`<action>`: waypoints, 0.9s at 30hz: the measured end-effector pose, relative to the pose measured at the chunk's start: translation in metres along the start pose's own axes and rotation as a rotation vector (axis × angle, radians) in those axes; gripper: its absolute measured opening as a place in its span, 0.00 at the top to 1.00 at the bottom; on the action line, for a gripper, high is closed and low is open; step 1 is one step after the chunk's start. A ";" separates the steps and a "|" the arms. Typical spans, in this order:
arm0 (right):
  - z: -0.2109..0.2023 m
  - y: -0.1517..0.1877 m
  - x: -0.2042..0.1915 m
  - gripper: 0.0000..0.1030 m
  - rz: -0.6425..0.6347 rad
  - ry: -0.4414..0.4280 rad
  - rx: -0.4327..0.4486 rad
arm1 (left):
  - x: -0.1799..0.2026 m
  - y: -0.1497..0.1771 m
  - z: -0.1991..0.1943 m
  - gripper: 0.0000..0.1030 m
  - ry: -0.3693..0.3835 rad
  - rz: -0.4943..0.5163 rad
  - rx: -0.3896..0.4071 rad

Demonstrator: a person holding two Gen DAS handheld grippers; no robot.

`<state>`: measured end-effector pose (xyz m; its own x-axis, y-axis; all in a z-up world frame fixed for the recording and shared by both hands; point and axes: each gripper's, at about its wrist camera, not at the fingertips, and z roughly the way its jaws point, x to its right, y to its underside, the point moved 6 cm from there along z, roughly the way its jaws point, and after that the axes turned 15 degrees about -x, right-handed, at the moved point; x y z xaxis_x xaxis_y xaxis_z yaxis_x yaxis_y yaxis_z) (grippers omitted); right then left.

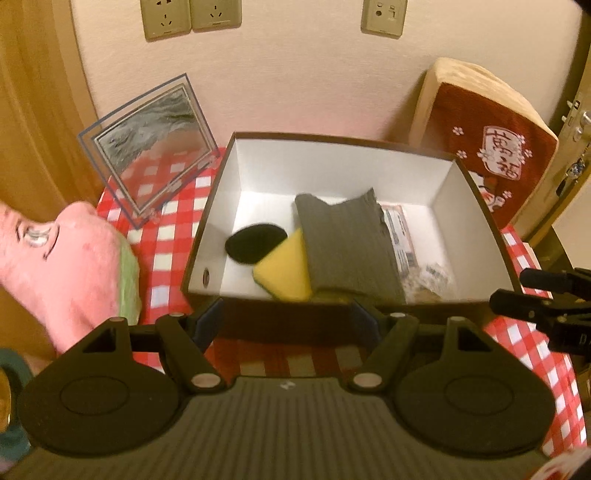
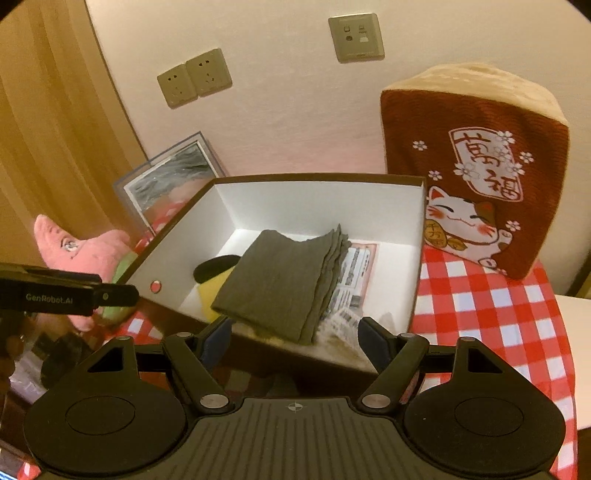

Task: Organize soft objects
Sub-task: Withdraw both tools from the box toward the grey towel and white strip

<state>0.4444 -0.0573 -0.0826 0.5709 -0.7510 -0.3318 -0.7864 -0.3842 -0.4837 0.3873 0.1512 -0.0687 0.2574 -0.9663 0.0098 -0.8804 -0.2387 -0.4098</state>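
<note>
A brown box (image 1: 476, 184) (image 2: 419, 258) with a white inside stands open on the red checked tablecloth. Inside lie a folded grey cloth (image 1: 347, 243) (image 2: 280, 280), a yellow sponge (image 1: 286, 267) (image 2: 207, 295), a black pad (image 1: 255, 242) (image 2: 208, 269) and printed paper packets (image 1: 402, 236) (image 2: 356, 273). My left gripper (image 1: 286, 321) hangs open in front of the box's near wall with nothing between its fingers. My right gripper (image 2: 295, 336) stands open over the box's near corner, empty. A pink plush toy (image 1: 62, 266) (image 2: 74, 251) lies left of the box.
A red and beige lucky-cat cushion (image 1: 480, 147) (image 2: 476, 177) leans on the wall right of the box. A clear picture frame (image 1: 147, 147) (image 2: 170, 177) stands behind it at the left. Wall sockets (image 1: 190, 16) (image 2: 194, 81) sit above. A wooden panel borders the left side.
</note>
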 end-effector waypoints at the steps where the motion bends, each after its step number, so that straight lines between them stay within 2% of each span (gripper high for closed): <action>1: -0.003 0.004 -0.001 0.27 0.000 0.000 -0.001 | 0.001 0.005 -0.002 0.29 -0.001 0.001 -0.002; 16: -0.027 0.068 -0.004 0.27 0.014 -0.007 -0.051 | 0.002 0.081 -0.014 0.29 0.007 -0.040 -0.068; 27: -0.027 0.118 -0.004 0.27 0.037 -0.004 -0.130 | 0.004 0.128 -0.008 0.29 0.005 -0.066 -0.132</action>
<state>0.3423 -0.1140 -0.1163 0.5418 -0.7638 -0.3507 -0.8307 -0.4231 -0.3617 0.2720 0.1163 -0.1137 0.3151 -0.9483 0.0375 -0.9064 -0.3124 -0.2842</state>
